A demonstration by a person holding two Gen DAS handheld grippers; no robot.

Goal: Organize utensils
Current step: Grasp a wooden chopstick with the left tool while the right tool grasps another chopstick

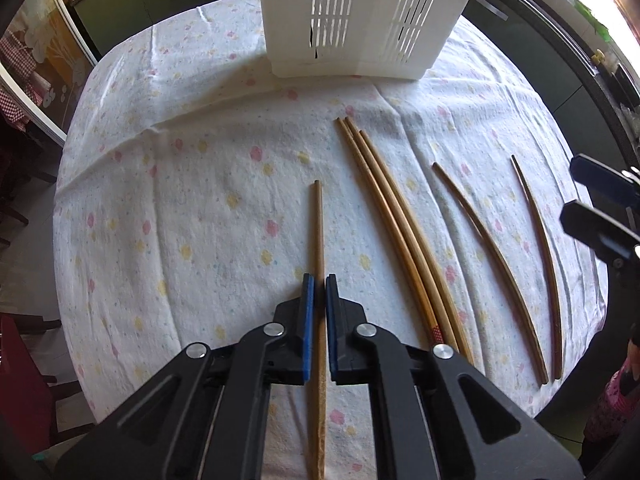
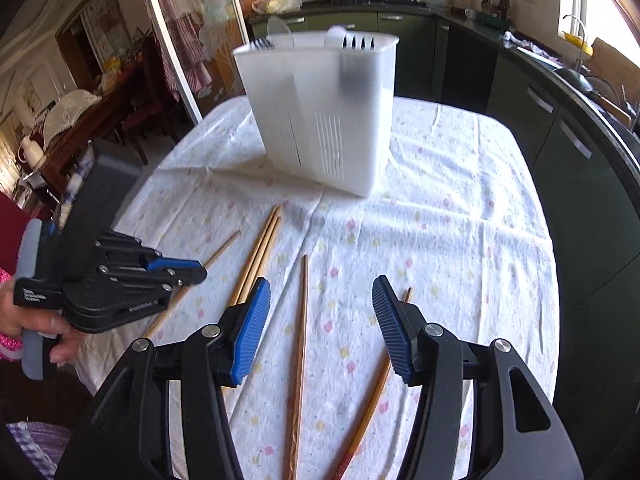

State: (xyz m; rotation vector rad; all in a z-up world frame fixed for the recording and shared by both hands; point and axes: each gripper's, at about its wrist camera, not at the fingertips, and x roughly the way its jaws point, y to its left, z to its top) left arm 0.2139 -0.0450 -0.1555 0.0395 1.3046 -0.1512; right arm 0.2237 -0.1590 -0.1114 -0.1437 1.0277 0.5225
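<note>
Chopsticks (image 1: 404,236) lay scattered on the cloth-covered bench (image 1: 180,200) before a white utensil caddy (image 1: 360,20). The left tongs (image 1: 319,300) were clenched on one lone chopstick (image 1: 318,232). Only the right wrist view showed the right tongs (image 2: 320,328) released above a darker chopstick (image 2: 302,340), and apparently forks (image 2: 358,42) inside the caddy.

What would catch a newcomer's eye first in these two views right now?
Probably the left gripper, shut on a lone chopstick lying on the floral tablecloth. To its right lie a bundle of three chopsticks and two darker ones. At the far edge stands the white slotted utensil holder with forks poking out, while the right gripper hangs open above a dark chopstick.
</note>
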